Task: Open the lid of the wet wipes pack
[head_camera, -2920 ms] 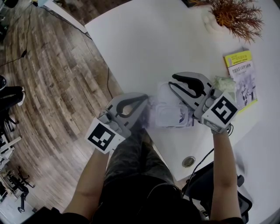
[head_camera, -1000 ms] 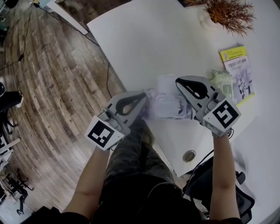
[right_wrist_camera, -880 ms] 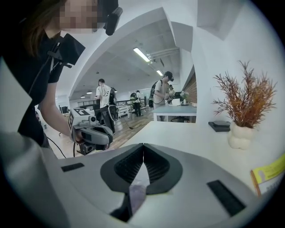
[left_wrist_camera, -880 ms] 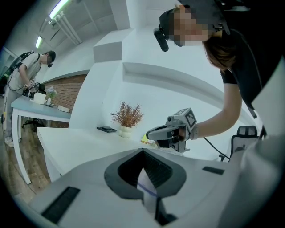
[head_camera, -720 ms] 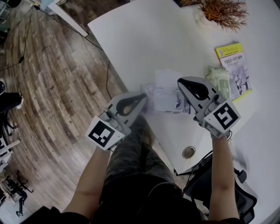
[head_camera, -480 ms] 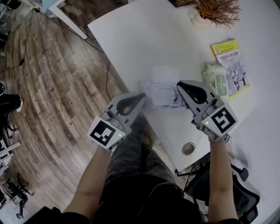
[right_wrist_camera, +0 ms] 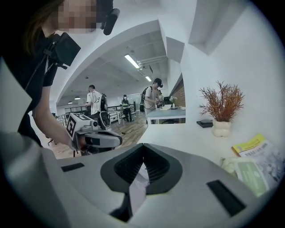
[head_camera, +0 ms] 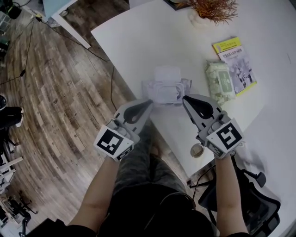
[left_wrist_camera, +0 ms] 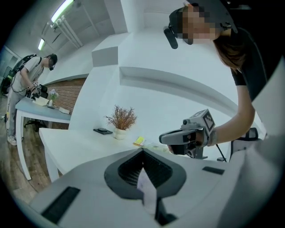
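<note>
The wet wipes pack [head_camera: 163, 90], clear with a white top, lies near the white table's [head_camera: 138, 41] front edge. Its white lid flap [head_camera: 166, 73] is folded back toward the far side. My left gripper [head_camera: 149, 101] is shut, its tip just short of the pack's near left corner. At the near right corner my right gripper [head_camera: 184, 98] is also shut, and it holds nothing. In the left gripper view the left gripper [left_wrist_camera: 143, 151] has its jaws together, and the right gripper [left_wrist_camera: 162, 138] hovers ahead. The right gripper view shows its own closed jaws and the left gripper [right_wrist_camera: 119, 139] opposite.
A green wipes pack [head_camera: 223, 79] and a yellow booklet [head_camera: 233, 58] lie to the right. A dried plant in a white pot [head_camera: 210, 7] stands at the far edge. A round grommet [head_camera: 197, 150] sits near the front edge, a chair [head_camera: 249, 199] below it. People stand in the background.
Both grippers have drawn back from the pack toward the person. Earlier the left tip touched the pack's left end and the right gripper hung over its right side; the pack now lies free.
</note>
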`<state>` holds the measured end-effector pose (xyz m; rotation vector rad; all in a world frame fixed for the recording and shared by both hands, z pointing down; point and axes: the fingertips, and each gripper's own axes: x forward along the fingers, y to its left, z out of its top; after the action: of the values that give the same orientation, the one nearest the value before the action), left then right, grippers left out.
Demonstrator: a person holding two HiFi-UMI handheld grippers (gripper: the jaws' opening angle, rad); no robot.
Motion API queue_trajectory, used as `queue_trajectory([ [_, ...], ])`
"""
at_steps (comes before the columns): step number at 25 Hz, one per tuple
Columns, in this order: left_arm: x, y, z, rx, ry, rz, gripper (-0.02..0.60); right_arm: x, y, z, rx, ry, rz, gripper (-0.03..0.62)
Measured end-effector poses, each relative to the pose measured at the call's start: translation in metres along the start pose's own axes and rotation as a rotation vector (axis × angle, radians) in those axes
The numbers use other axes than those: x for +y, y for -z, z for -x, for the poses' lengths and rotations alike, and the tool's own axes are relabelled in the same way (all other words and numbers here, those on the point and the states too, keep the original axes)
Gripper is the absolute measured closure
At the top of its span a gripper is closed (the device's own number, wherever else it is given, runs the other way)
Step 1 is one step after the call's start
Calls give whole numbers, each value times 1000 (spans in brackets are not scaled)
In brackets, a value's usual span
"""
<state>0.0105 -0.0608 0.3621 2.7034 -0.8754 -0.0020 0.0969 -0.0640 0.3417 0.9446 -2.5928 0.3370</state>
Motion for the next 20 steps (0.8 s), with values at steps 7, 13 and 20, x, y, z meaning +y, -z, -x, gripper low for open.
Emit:
queue_trajectory([
  [7, -17, -6, 10, -15, -34, 21, 569, 23, -8, 16, -63, 38, -1, 574],
  [13, -39, -10, 18, -23, -43, 30, 569, 44, -16, 30, -117, 83, 16, 574],
  [20, -64, -15, 29, -38, -31, 32, 569, 69, -17, 48, -125, 82, 23, 574],
])
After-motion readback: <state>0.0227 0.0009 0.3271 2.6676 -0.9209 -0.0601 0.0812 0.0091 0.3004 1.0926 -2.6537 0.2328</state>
